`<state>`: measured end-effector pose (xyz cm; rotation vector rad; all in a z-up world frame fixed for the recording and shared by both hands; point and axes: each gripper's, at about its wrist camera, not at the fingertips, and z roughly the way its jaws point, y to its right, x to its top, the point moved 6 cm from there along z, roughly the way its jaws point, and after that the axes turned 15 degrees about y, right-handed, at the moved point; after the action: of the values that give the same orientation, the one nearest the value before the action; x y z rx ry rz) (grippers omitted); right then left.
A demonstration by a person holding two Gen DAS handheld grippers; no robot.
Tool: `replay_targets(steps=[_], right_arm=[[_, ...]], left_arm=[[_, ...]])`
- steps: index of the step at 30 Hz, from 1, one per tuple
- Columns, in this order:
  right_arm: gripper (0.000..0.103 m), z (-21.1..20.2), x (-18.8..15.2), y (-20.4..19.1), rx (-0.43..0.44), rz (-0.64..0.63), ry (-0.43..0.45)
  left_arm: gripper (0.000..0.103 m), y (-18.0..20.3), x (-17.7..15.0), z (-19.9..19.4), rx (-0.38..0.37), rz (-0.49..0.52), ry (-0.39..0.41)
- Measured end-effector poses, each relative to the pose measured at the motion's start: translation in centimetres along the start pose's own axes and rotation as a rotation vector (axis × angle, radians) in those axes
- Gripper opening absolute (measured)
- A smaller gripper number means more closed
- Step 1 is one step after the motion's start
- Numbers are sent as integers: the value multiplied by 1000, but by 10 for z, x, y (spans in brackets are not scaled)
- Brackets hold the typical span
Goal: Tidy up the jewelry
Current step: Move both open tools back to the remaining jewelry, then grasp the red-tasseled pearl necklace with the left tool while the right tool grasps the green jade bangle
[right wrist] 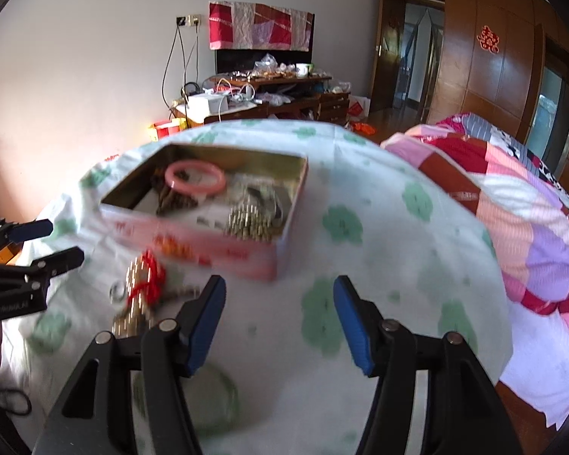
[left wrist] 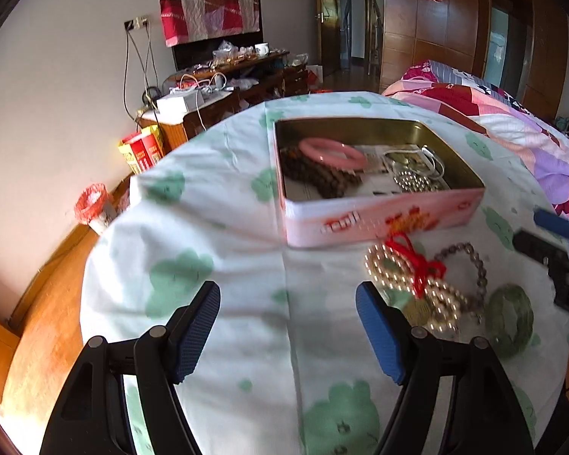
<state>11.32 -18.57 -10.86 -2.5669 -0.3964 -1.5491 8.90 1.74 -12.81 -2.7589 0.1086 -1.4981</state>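
Observation:
A pink tin box [left wrist: 379,218] [right wrist: 208,244] stands open on the cloth-covered table. It holds a pink bangle [left wrist: 332,152] [right wrist: 195,177], dark brown beads [left wrist: 315,174] and a pearl strand [left wrist: 417,182]. In front of the box lie a pearl necklace with a red cord [left wrist: 413,280] [right wrist: 142,288], a grey bead bracelet [left wrist: 470,265] and a green jade bangle [left wrist: 510,320] [right wrist: 216,394]. My left gripper [left wrist: 288,326] is open and empty, just left of this pile. My right gripper [right wrist: 278,318] is open and empty, just right of the pile and above the jade bangle.
The round table has a white cloth with green clover prints [left wrist: 216,227]. A bed with a patchwork quilt [right wrist: 512,204] is on the right. A cluttered wooden desk [left wrist: 239,79] stands by the far wall, and a red-lined bin [left wrist: 93,204] is on the floor at left.

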Motion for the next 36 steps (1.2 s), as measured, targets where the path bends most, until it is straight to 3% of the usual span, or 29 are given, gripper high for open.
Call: replay_targets(steps=[12,14,19,27,30,32,33,36], right_arm=[[60,-14,-35,-17,66,-16,-49],[54,-12,-39,-20,74,-25,-59],[26,-8,-49,-23,97,-23,-83],[23,-5,-49,-20,98,-10,-72],[23,-1,-50,-21,98,-15,-72],[22,-1,-50,-22,100,-15,-67],[22,-1,-50,-22,100,-15,-66],[21,-1,-50,-22,103,-8,-61]], left_arm=[[74,29,3,-10,-59,31,29],[74,36,7,-8,-76,39,37],[74,56,15,8,-103,78,45],[73,78,19,38,-133,81,4],[42,81,11,49,-157,65,-44],[11,83,9,49,-173,65,-50],[5,82,10,47,-182,57,-45],[1,77,15,34,-202,44,-14]])
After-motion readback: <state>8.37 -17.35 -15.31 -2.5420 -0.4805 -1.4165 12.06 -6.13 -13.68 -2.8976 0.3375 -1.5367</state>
